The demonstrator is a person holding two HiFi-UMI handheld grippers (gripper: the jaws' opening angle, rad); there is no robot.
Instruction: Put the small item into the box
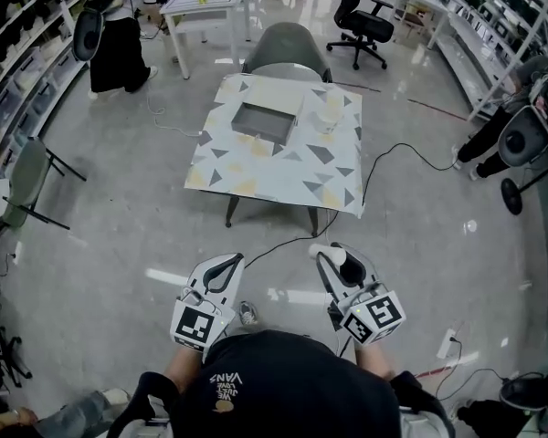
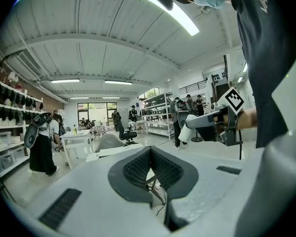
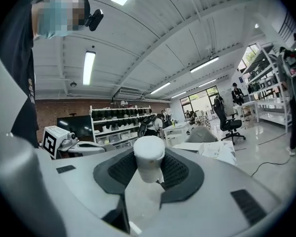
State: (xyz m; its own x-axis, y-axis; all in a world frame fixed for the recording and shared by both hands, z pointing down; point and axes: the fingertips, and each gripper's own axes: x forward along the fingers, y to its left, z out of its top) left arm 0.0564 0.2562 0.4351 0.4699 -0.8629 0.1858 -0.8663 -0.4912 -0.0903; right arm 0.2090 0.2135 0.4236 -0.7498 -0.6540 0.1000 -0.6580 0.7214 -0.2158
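Note:
A small white cylindrical item (image 3: pixel 149 158) stands between the dark pads of my right gripper (image 3: pixel 150 171), which is shut on it. In the head view that gripper (image 1: pixel 340 261) hangs over the floor, well short of the table, with the item (image 1: pixel 329 253) at its tip. My left gripper (image 1: pixel 225 265) is level with it on the left. Its ribbed pads (image 2: pixel 138 166) meet with nothing between them. The open grey box (image 1: pixel 267 120) lies on the far left part of the patterned table (image 1: pixel 256 179). The left gripper view also catches the right gripper (image 2: pixel 207 127) with the item.
White items (image 1: pixel 328 112) lie on the table right of the box. A grey chair (image 1: pixel 286 49) stands behind the table, an office chair (image 1: pixel 362 24) farther back. A cable (image 1: pixel 395 156) runs across the floor. Shelves line both sides; a person (image 1: pixel 119 48) stands back left; fans (image 1: pixel 526 139) stand right.

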